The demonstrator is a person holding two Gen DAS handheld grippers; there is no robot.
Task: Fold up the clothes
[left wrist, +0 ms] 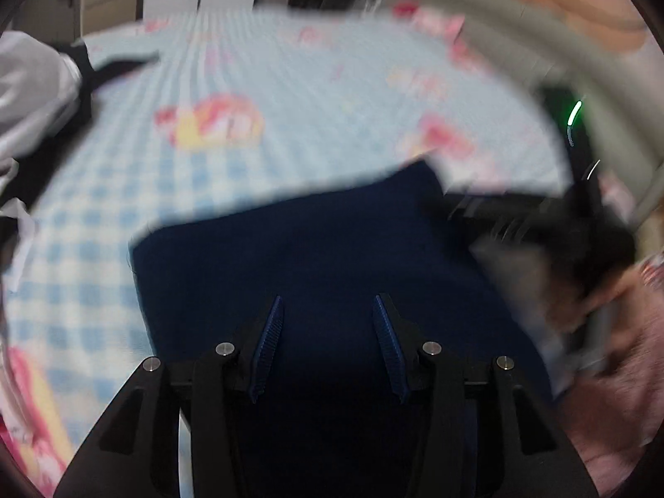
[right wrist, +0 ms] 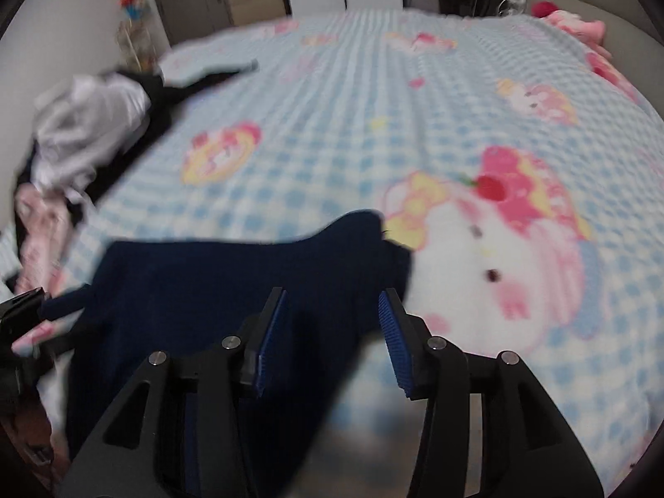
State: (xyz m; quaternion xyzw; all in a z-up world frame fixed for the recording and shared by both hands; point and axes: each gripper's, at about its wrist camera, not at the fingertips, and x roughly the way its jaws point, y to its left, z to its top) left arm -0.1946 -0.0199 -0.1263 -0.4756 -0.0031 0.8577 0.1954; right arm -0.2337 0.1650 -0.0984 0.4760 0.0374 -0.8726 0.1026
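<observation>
Left wrist view: left hand-held gripper (left wrist: 328,311) released, jaws apart above the navy garment (left wrist: 315,249) lying on the checked bed sheet (left wrist: 290,95). Right wrist view: right hand-held gripper (right wrist: 334,315) released over the garment's edge; unfolded clothes pile (right wrist: 87,124) far left.

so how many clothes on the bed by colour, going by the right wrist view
navy blue folded garment: 1
grey-white crumpled garment: 1
black garment under the grey-white one: 1
pale pink crumpled garment: 1
total: 4, though the far pile is blurred and may hide more
</observation>
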